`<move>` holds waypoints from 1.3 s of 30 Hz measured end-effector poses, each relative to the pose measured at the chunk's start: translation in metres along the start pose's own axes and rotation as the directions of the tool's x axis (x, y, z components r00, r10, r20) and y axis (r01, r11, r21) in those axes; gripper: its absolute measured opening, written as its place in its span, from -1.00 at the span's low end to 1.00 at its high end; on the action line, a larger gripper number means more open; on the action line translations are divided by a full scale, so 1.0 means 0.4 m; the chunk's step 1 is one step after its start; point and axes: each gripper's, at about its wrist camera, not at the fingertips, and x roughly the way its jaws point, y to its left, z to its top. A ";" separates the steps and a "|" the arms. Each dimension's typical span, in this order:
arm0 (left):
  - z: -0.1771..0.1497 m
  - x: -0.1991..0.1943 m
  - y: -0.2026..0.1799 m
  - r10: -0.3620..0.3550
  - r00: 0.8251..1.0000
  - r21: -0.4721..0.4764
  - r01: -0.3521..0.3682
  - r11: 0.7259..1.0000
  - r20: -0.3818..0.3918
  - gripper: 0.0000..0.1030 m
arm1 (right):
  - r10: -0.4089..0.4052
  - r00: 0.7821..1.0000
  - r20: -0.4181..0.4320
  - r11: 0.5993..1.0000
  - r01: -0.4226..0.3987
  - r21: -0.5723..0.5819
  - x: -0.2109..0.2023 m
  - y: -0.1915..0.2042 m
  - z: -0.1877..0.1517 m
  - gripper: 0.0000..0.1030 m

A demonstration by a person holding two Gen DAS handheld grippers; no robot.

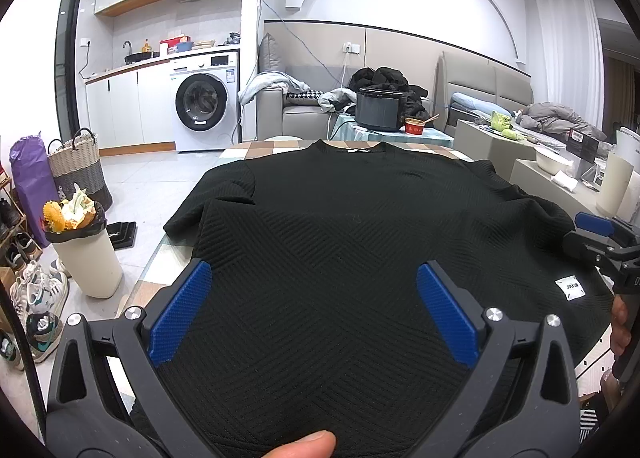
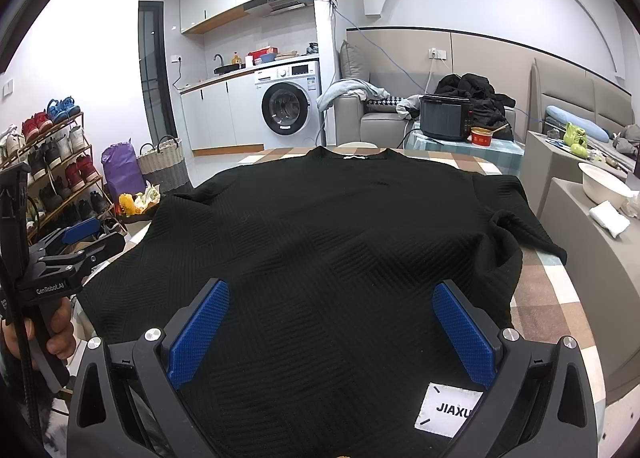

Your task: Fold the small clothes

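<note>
Across the checked tablecloth (image 2: 556, 278) lay a black short-sleeved top (image 1: 340, 242), spread flat with its neckline (image 1: 348, 148) at the far edge and its hem at the near edge, under both cameras. Its left sleeve (image 1: 208, 202) hung slightly over the left side of the table, and the right sleeve (image 2: 520, 222) was rumpled, with a fold where it met the body. A white label (image 2: 448, 410) was sewn near the hem on the right.

Both tools hovered over the near part of the garment, tilted downward. The left gripper (image 1: 314, 310) had its blue pads (image 1: 180, 314) spread wide with only flat cloth visible between them, nothing pinched. The right gripper (image 2: 332, 334) stood just as wide over the right half of the hem, its pads (image 2: 464, 334) also clear of any grasp. A thumb (image 1: 304, 446) showed at the bottom of the left view.

By my reading, folding had not yet begun: the top was laid out and no fold was visible in the body, so the step in hand was the approach for a first grasp. That next move would probably call for each tool to reach an edge, either the hem corners or a sleeve and side seam, since the jaws sat over the middle of the cloth where there was no edge to pinch. The thick, ribbed knit looked likely to hold a crease poorly, so the rumpled right sleeve might need smoothing first.
</note>
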 end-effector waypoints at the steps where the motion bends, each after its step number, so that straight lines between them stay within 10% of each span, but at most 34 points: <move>1: 0.000 0.000 0.000 0.000 1.000 0.000 0.000 1.000 0.000 0.99 | 0.000 1.000 0.000 1.000 0.000 0.000 -0.001 0.001 -0.001 1.00; 39: 0.034 0.060 0.041 0.041 0.998 -0.005 -0.041 0.999 -0.046 0.99 | -0.032 0.998 -0.049 0.994 0.037 0.104 0.027 -0.058 0.048 1.00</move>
